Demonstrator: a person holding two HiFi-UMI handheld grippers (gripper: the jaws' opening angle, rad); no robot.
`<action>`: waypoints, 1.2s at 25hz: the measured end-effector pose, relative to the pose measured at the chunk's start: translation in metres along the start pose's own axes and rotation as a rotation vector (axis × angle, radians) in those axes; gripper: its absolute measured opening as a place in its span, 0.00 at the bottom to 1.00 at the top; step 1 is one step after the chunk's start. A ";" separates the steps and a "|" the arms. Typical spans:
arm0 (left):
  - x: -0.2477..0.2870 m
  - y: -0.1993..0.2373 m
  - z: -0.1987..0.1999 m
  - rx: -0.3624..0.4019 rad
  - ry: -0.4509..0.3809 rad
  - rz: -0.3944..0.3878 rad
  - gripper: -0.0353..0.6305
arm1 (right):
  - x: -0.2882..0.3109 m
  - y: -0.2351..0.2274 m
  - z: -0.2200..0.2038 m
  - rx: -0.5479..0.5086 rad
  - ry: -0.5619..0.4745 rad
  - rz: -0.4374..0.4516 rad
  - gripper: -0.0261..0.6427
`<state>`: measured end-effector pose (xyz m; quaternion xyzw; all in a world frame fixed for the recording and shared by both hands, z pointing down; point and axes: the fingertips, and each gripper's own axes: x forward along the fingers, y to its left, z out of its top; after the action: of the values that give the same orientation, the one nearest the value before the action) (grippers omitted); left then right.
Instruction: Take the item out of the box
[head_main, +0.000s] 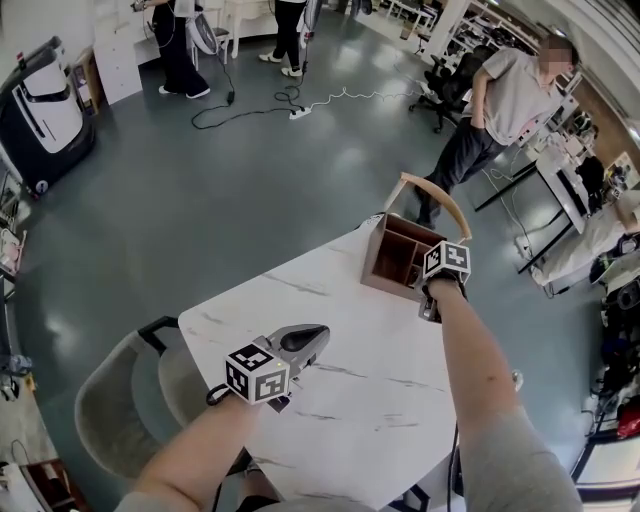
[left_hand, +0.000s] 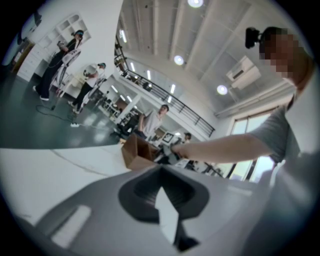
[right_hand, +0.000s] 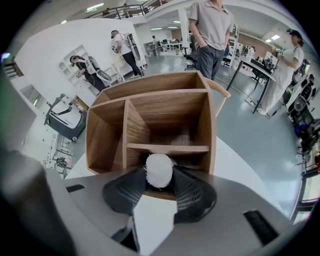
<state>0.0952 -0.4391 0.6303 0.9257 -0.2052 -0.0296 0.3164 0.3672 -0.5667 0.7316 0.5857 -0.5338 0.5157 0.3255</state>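
Item: white fuzzy ball, gripped in your right gripper jaws, low in wooden box, near compartment, not yet lifted clear. Left gripper: jaws closed together, empty.

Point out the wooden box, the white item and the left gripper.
wooden box (right_hand: 165, 107): right gripper view, inner back wall.
white item (right_hand: 159, 170): right gripper view, rounded top.
left gripper (head_main: 320, 333): head view, tip of jaws.

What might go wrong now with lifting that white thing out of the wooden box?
The jaws of the right gripper pinch only the top of the white item, so it may slip free. It may also catch the divider and drag or tip the wooden box, which nothing steadies.
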 end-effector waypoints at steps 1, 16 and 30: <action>-0.001 0.000 0.000 -0.001 -0.001 0.000 0.05 | 0.000 0.000 0.000 0.000 -0.009 0.004 0.27; -0.012 -0.011 0.019 0.029 -0.007 -0.007 0.05 | -0.031 -0.003 0.003 -0.088 -0.139 -0.016 0.25; -0.021 -0.060 0.092 0.143 -0.041 -0.067 0.05 | -0.156 0.025 0.028 -0.100 -0.399 0.074 0.25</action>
<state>0.0807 -0.4401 0.5192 0.9516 -0.1820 -0.0442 0.2439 0.3662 -0.5531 0.5718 0.6394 -0.6337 0.3741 0.2227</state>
